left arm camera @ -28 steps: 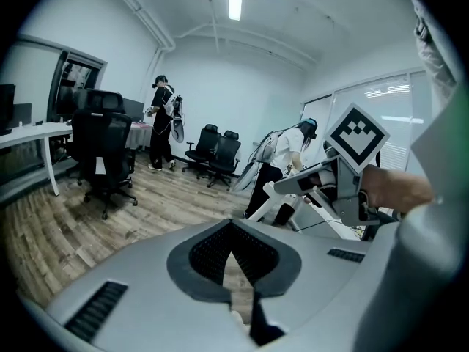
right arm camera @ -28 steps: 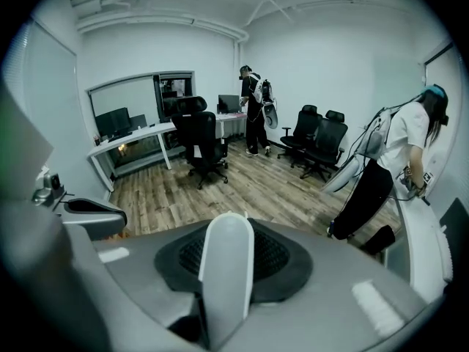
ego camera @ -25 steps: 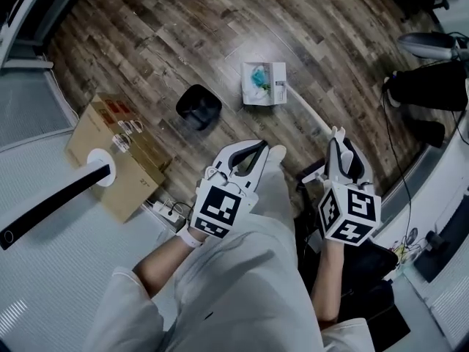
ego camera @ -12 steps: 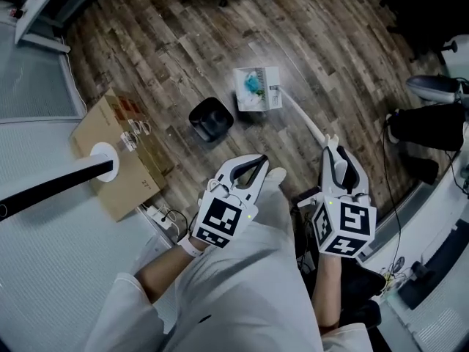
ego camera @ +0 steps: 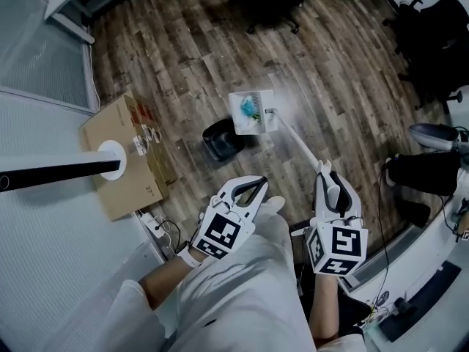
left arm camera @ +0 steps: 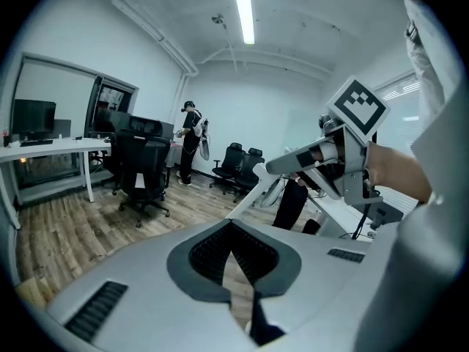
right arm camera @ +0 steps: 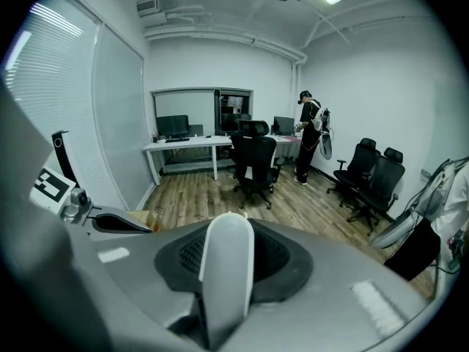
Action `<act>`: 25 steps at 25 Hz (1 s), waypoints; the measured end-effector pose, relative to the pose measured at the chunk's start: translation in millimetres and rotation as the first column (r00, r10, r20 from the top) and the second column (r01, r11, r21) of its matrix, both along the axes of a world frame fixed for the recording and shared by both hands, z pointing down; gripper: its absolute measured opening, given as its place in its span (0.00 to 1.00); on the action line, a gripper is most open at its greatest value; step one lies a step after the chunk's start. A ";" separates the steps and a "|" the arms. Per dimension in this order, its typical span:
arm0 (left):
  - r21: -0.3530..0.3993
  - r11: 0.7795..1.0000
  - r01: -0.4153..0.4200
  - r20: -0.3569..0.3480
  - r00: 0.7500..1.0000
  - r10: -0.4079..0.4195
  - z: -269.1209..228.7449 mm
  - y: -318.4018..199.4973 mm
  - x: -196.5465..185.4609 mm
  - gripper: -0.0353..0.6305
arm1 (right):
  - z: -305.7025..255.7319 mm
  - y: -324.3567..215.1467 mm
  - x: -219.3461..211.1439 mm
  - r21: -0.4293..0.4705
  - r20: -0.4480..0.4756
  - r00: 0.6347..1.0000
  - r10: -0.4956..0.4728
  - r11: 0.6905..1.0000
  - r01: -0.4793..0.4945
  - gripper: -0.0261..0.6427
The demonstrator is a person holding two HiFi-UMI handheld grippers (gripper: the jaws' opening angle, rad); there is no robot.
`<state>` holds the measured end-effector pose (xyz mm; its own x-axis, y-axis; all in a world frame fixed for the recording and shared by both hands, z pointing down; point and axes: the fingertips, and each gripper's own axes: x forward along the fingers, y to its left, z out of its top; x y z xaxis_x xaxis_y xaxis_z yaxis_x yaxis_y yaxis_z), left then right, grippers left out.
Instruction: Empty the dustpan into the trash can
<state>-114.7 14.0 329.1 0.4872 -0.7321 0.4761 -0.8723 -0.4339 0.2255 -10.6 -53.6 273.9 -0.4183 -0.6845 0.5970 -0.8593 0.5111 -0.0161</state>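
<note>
Right tool (ego camera: 327, 173) first: it's clamped around the end of the white handle (ego camera: 297, 141), and in the right gripper view that handle is seen wedged between the two pads. From there the handle is run out toward 11 o'clock, where the white dustpan (ego camera: 261, 123) is held out over the wooden floor (ego camera: 168, 64), open side up, with some teal scraps (ego camera: 249, 108) seen inside. The black trash can (ego camera: 220, 142) is parked on the floor at about 7 o'clock of the dustpan, and the pan's near corner is overlapped with the can's rim in the head view. Left tool (ego camera: 262, 185): pressed fully together, nothing pinched, held out at 9 o'clock of the right one. A cardboard box (ego camera: 121, 178) is found at 9 o'clock of the can.
</note>
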 end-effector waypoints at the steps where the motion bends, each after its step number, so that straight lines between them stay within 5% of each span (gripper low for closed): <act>1: 0.001 1.000 0.004 0.006 1.000 -0.004 -0.1 0.1 -5.6 0.06 | -1.4 0.4 -6.5 0.005 -0.001 1.000 -0.017 1.000 0.017 0.21; 7: 0.020 1.000 -0.001 0.029 1.000 0.000 -3.4 -2.0 -33.3 0.06 | -4.7 6.0 -39.9 0.011 -0.005 0.995 -0.096 0.995 0.096 0.21; 17: 0.064 0.988 -0.137 0.080 0.988 0.132 -10.6 -16.4 -46.9 0.06 | -17.0 14.0 -73.6 0.026 -0.005 0.986 -0.165 0.986 0.166 0.21; 21: 0.095 0.961 -0.260 0.152 0.958 0.244 -12.9 -19.0 -43.5 0.06 | -21.0 21.8 -81.4 0.034 -0.009 0.981 -0.192 0.981 0.192 0.21; 25: 0.111 0.904 -0.413 0.162 0.905 0.394 -16.2 -22.3 -26.7 0.17 | -23.7 26.6 -84.6 0.037 -0.016 0.977 -0.211 0.977 0.212 0.21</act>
<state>-141.3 -8.2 312.9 0.6943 -0.5496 0.4647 -0.6332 -0.7733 0.0315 -95.2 -27.0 250.2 -0.5490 -0.6038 0.5779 -0.7316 0.6815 0.0169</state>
